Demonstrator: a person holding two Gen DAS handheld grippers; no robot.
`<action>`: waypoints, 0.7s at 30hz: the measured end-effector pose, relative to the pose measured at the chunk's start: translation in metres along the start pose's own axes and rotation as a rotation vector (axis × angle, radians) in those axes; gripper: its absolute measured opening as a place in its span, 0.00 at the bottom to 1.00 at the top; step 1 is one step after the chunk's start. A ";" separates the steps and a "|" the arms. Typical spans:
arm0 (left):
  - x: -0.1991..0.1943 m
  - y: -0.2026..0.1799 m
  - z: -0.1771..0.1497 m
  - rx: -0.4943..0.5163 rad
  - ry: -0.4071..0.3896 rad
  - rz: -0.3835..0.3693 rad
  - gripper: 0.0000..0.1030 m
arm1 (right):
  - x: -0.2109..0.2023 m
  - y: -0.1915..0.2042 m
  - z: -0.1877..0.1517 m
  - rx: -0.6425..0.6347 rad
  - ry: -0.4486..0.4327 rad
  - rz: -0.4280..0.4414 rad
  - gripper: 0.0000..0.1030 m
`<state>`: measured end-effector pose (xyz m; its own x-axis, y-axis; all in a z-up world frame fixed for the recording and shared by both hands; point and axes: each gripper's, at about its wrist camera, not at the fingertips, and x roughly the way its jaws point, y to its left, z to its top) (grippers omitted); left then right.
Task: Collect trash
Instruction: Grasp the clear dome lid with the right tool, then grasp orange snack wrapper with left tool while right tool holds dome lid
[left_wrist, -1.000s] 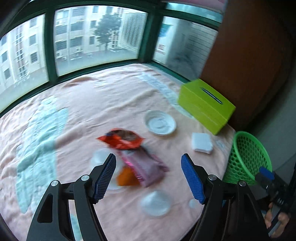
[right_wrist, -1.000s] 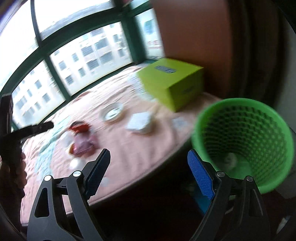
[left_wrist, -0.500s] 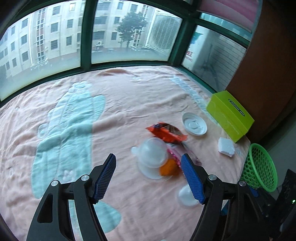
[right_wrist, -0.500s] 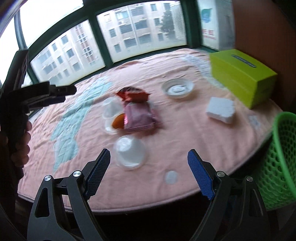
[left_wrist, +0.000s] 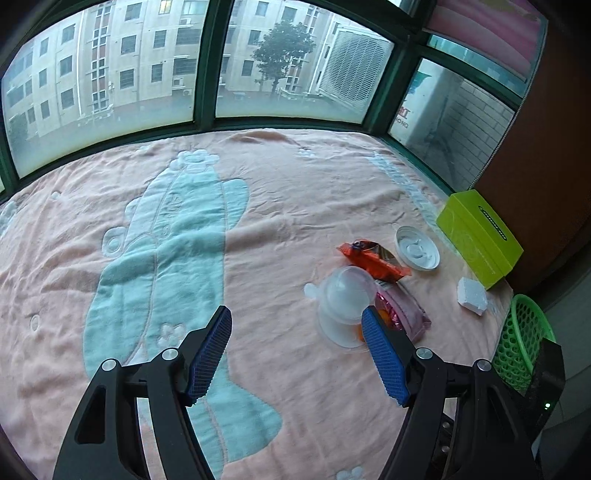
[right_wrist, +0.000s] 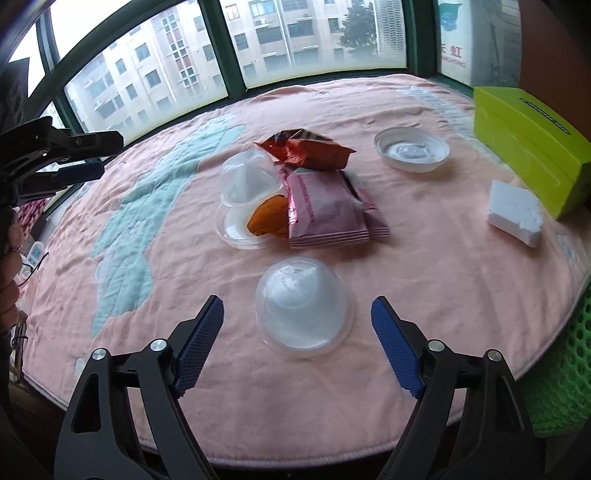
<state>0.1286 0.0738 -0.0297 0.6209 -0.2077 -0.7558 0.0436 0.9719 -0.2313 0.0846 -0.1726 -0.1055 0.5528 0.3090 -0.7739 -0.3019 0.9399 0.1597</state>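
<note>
Trash lies in a cluster on the pink blanket (right_wrist: 424, 266): an orange-red wrapper (right_wrist: 306, 149), a pink wrapper (right_wrist: 325, 206), a clear cup (right_wrist: 247, 181) on a lid beside an orange scrap (right_wrist: 267, 218), and an upturned clear dome cup (right_wrist: 303, 302). My right gripper (right_wrist: 297, 301) hovers over the dome cup. Its jaws are closing, with the cup between them and the pads apart from it. My left gripper (left_wrist: 295, 314) is open over bare blanket, and the clear cup (left_wrist: 347, 291) sits just beyond its right finger. The green basket (left_wrist: 521, 350) stands off the blanket's right edge.
A white dish (right_wrist: 412, 149), a white foam block (right_wrist: 515, 212) and a lime-green tissue box (right_wrist: 528, 140) sit at the right of the blanket. Windows ring the far side. The left gripper (right_wrist: 74, 155) and a hand show at the left in the right wrist view.
The right wrist view swung from the basket to the trash and closed in on the dome cup. The left wrist view shifted left, so the trash now sits to its right.
</note>
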 end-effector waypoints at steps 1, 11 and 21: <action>0.000 0.001 0.000 -0.002 0.001 0.001 0.68 | 0.003 0.002 0.000 -0.009 0.003 -0.003 0.75; 0.007 0.001 -0.002 -0.001 0.015 -0.001 0.68 | 0.019 0.006 0.000 -0.037 0.031 -0.069 0.58; 0.027 -0.028 0.001 0.060 0.040 -0.034 0.74 | -0.006 -0.002 0.003 -0.036 -0.019 -0.067 0.56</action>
<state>0.1443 0.0413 -0.0431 0.5867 -0.2434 -0.7724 0.1111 0.9689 -0.2209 0.0846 -0.1760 -0.0995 0.5871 0.2489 -0.7703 -0.2911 0.9528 0.0860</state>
